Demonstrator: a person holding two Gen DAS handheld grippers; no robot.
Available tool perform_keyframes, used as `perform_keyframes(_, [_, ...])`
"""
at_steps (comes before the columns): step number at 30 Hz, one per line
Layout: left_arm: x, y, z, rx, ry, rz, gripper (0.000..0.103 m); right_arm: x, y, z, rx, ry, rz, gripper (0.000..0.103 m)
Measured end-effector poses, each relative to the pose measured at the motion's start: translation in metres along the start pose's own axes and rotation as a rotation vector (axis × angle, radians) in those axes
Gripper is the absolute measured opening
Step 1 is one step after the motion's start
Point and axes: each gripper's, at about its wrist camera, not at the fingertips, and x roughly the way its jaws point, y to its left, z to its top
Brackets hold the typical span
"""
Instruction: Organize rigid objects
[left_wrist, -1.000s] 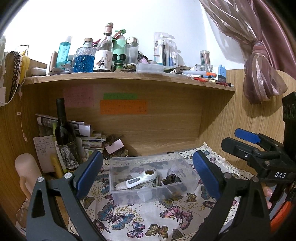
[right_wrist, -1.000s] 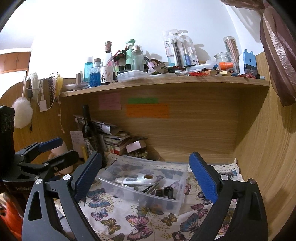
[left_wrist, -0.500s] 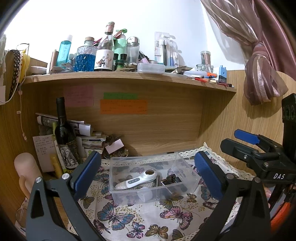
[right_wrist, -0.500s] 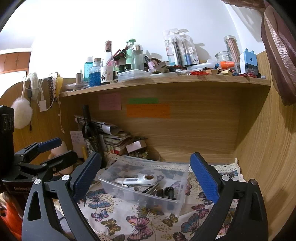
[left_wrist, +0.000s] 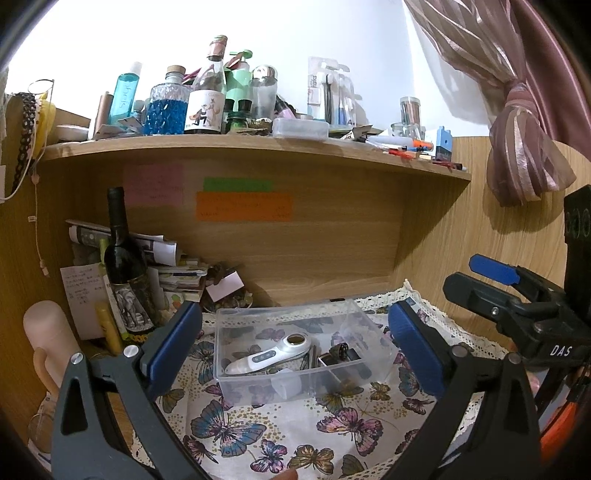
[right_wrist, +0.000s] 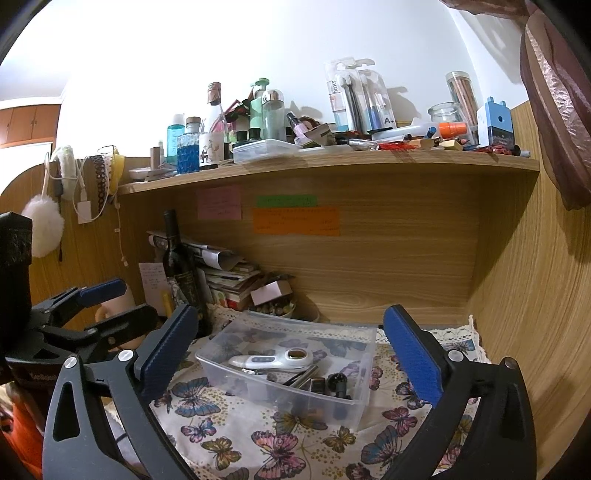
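A clear plastic bin (left_wrist: 373, 354) sits on the butterfly-print cloth (left_wrist: 258, 428) in the desk nook. It holds a white handheld device (left_wrist: 269, 352) and small dark items (left_wrist: 340, 356). The bin (right_wrist: 354, 410), the white device (right_wrist: 273, 360) and the dark items (right_wrist: 325, 384) also show in the right wrist view. My left gripper (left_wrist: 293, 347) is open and empty, its jaws wide apart, in front of the bin. My right gripper (right_wrist: 288, 347) is open and empty too, to the right of the left one. The right gripper also shows in the left wrist view (left_wrist: 491, 280).
A dark wine bottle (left_wrist: 123, 266) and stacked papers (left_wrist: 173, 273) stand at the back left. The shelf above (left_wrist: 258, 146) carries several bottles, a clear lidded box (left_wrist: 300, 128) and pens. Wooden walls close the nook at the back and right. A curtain (left_wrist: 517, 110) hangs at the right.
Both grippers have drifted slightly back and up; the view is almost the same. Both stay open and empty. The bin has not moved.
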Motion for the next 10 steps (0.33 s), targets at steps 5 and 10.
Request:
perform_keyframes(5, [0.0008,0.0017,0.0,-0.001,-0.001,-0.003,0.102,0.0008,0.0005,-0.0001,-0.001,0.002,-0.001,0.101])
perform_keyframes(10, [0.0018,-0.0012,-0.0004,0.005,0.005,-0.011,0.102,0.0021,-0.0002,0.0002,-0.001,0.003,-0.002,0.101])
